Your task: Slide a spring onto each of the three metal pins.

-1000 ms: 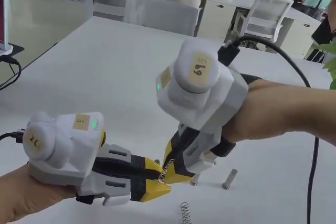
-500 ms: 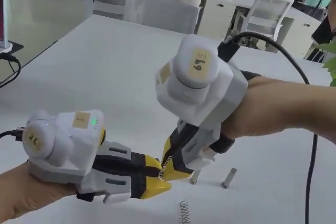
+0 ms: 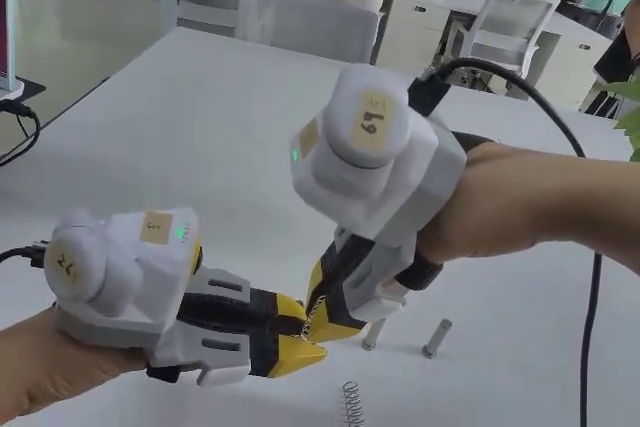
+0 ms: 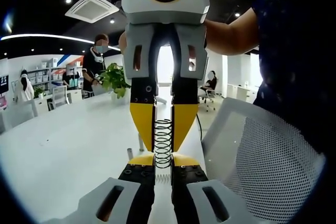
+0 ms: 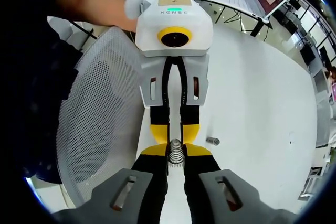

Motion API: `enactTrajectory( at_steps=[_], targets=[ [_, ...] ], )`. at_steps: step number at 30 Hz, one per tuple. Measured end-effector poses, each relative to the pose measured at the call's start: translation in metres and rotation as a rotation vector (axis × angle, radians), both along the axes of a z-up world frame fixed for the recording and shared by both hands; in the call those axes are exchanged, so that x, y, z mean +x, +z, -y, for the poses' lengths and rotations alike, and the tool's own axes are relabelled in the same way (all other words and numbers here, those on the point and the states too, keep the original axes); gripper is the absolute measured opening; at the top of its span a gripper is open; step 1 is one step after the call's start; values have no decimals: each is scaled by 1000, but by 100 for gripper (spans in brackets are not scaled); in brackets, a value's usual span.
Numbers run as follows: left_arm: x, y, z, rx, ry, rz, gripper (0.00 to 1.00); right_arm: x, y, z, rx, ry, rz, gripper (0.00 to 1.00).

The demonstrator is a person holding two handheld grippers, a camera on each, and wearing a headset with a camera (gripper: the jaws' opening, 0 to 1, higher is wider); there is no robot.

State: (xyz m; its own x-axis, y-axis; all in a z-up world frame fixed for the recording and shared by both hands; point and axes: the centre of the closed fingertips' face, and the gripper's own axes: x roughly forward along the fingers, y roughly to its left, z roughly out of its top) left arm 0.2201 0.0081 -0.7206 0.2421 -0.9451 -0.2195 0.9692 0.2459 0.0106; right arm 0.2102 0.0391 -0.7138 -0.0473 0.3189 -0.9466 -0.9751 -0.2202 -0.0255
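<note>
— How many springs do we count?
— Two. The left gripper (image 3: 304, 335) and the right gripper (image 3: 322, 313) each pinch one spring (image 4: 163, 142) above the table (image 3: 200, 127). The second spring (image 3: 351, 403) lies on the table near them.
— And pins?
— Two: the near pin (image 3: 371, 335) just beside the right gripper, and the far pin (image 3: 436, 338).
— Any writing?
— We read "69" on the right gripper and "HENSE" on the left gripper.

the left gripper (image 3: 303, 335) and the right gripper (image 3: 322, 315) share one scheme: white housings, black jaws, yellow tips, a small green light and tan stickers on each body. the spring (image 4: 163, 148) is silvery, like the loose spring (image 3: 351, 405). the pin (image 3: 436, 339) is dull grey metal, the table (image 3: 200, 147) plain white, the cable (image 3: 560, 112) black, and the chair (image 4: 262, 156) pale grey with a fine dotted mesh.
</note>
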Motion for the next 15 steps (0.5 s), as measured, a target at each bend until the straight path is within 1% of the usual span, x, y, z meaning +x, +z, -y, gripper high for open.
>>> enactTrajectory(
  at_steps=[4, 15],
  targets=[
    [0, -2, 1, 7, -1, -4, 4, 0, -1, 0, -4, 2, 0, 8],
    [1, -4, 0, 14, 0, -16, 9, 4, 0, -1, 2, -1, 4, 8]
  ],
)
